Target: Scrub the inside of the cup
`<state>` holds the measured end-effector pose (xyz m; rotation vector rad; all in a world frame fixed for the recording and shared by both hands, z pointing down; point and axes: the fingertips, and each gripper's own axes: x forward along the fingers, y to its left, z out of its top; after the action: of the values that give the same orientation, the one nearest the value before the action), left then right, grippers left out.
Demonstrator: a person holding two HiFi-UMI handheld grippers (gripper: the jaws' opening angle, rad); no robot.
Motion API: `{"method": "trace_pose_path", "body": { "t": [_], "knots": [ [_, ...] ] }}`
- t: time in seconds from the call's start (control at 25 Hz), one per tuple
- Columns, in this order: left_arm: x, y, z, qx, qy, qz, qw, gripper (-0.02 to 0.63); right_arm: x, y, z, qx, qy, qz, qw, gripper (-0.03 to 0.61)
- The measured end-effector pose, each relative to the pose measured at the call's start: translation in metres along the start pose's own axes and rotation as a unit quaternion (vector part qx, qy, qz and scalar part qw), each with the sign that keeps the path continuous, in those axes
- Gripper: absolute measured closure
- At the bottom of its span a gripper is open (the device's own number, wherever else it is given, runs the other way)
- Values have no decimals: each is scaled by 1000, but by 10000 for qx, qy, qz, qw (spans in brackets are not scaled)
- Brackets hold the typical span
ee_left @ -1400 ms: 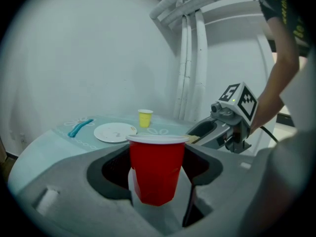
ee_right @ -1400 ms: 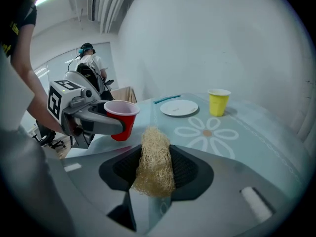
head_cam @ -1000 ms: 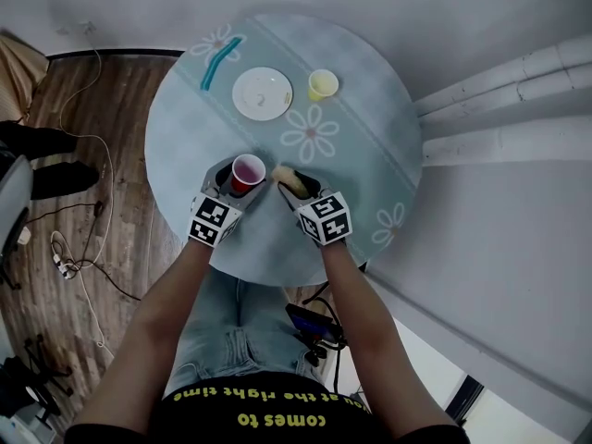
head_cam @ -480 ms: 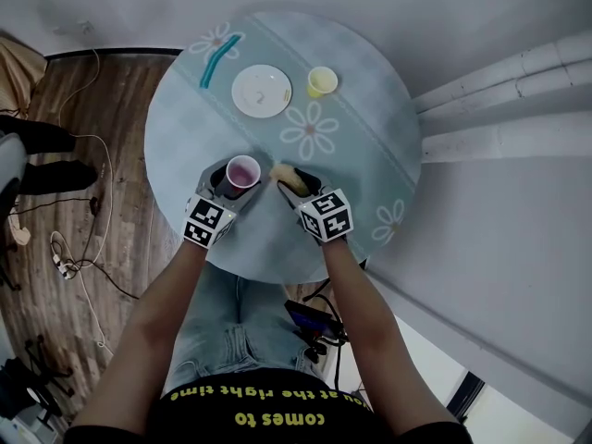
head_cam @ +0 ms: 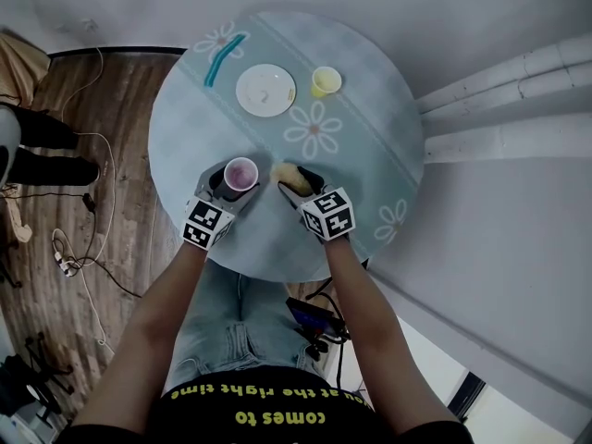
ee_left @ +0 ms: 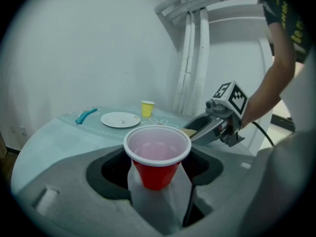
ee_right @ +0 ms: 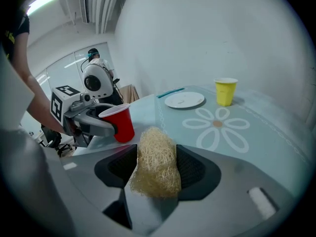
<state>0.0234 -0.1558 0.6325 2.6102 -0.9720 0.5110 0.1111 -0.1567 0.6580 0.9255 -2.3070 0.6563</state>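
A red cup (head_cam: 241,172) with a white inside stands upright between the jaws of my left gripper (head_cam: 236,181), which is shut on it; the cup (ee_left: 157,154) looks empty. Just to its right, my right gripper (head_cam: 294,181) holds a tan fibrous scrubber (head_cam: 285,173). In the right gripper view the scrubber (ee_right: 157,162) fills the gap and touches both pads; these jaws have just been opening. The cup (ee_right: 120,124) is a short way left of the scrubber, apart from it. Whether the cup's base rests on the table I cannot tell.
The round pale-blue table (head_cam: 370,155) has flower prints. At its far side lie a white plate (head_cam: 265,90), a yellow cup (head_cam: 325,80) and a teal tool (head_cam: 223,59). White pipes run along the right. Cables lie on the wooden floor at left.
The cup has shifted slightly left and stands more upright, with less of its red wall showing. The right gripper with the scrubber has stayed in place.
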Motion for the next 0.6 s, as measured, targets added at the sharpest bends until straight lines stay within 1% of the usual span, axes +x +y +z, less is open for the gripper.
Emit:
{"method": "trace_pose_path", "body": {
  "t": [0.16, 0.32, 0.48, 0.6],
  "knots": [
    [-5, 1, 0, 57, 43, 36, 10000, 296, 1, 2, 1, 22, 12, 31, 10000, 281],
    [-14, 3, 7, 43, -169, 84, 9998, 295, 0, 4, 3, 8, -22, 43, 10000, 239],
    [-16, 3, -1, 164, -28, 57, 9998, 293, 0, 7, 4, -1, -38, 34, 10000, 224],
    [-17, 6, -8, 44, 32, 85, 9999, 284, 0, 9, 5, 12, -44, 31, 10000, 224]
  ]
}}
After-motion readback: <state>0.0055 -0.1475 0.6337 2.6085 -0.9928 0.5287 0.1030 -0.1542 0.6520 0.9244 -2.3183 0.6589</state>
